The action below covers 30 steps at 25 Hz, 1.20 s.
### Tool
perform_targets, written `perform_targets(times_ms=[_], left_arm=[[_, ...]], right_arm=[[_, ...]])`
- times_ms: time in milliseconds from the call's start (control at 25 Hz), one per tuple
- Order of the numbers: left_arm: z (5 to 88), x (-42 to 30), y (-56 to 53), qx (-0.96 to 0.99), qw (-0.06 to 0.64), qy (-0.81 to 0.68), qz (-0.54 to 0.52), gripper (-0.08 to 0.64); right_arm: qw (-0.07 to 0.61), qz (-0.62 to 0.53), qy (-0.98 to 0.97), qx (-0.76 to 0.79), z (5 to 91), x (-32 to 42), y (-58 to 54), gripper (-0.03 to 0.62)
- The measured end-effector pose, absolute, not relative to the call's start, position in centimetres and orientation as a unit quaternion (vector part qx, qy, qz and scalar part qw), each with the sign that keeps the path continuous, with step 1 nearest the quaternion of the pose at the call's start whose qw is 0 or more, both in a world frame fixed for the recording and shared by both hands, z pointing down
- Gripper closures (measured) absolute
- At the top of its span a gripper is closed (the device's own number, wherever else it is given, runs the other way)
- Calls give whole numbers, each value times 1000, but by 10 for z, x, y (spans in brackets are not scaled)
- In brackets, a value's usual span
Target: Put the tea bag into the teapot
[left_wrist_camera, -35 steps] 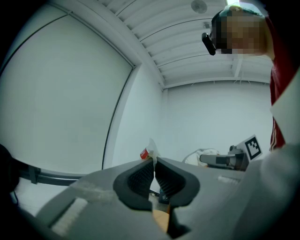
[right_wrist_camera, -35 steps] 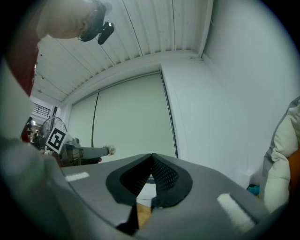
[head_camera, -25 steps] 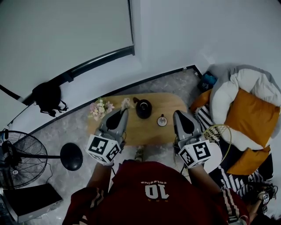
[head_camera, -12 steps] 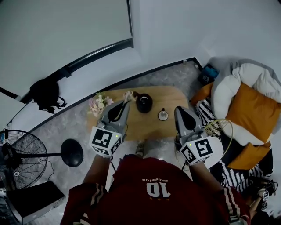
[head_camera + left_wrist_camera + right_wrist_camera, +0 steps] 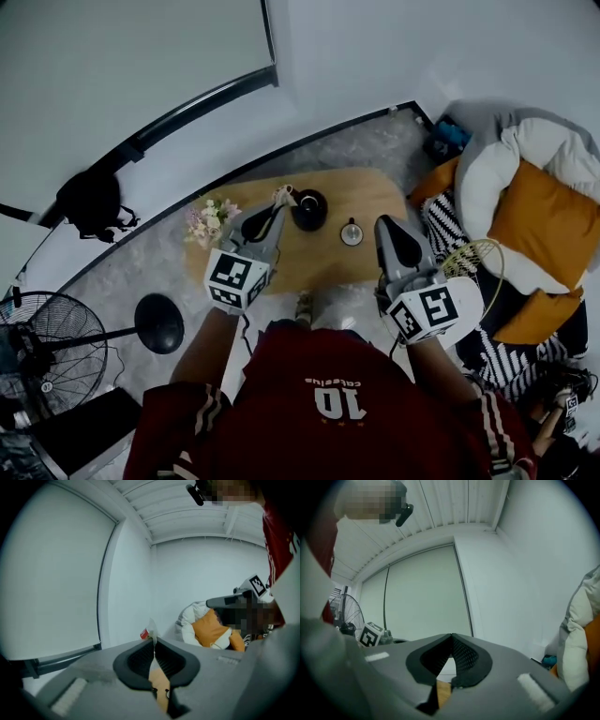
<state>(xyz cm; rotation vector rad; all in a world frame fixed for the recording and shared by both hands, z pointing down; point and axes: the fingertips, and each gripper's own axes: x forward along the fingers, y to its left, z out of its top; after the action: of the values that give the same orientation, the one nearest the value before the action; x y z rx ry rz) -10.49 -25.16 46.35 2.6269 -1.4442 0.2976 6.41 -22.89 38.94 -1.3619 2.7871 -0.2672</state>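
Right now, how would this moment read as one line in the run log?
left tongs: shut on tea bag | right tongs: shut, empty | teapot: on table, tea bag not yet inside

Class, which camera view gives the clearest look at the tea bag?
The left gripper view: the tea bag pokes out pinched between the left tool's shut jaws, a red tag beside it. The head view shows only a small pale scrap at that tool's tip, near the teapot. The right gripper view misses it.
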Motion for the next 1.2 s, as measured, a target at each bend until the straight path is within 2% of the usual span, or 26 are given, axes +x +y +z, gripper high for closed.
perform_targets(times_ms=[280,1200], left_arm=[[524,-104,-285,877,113,-454,109,549],[696,-71,-362,888,183,-376,191,549]], right_arm=[[10,-96,884,-458,405,63,-252,601],[-18,-121,844,-522,451,74,-289,601]])
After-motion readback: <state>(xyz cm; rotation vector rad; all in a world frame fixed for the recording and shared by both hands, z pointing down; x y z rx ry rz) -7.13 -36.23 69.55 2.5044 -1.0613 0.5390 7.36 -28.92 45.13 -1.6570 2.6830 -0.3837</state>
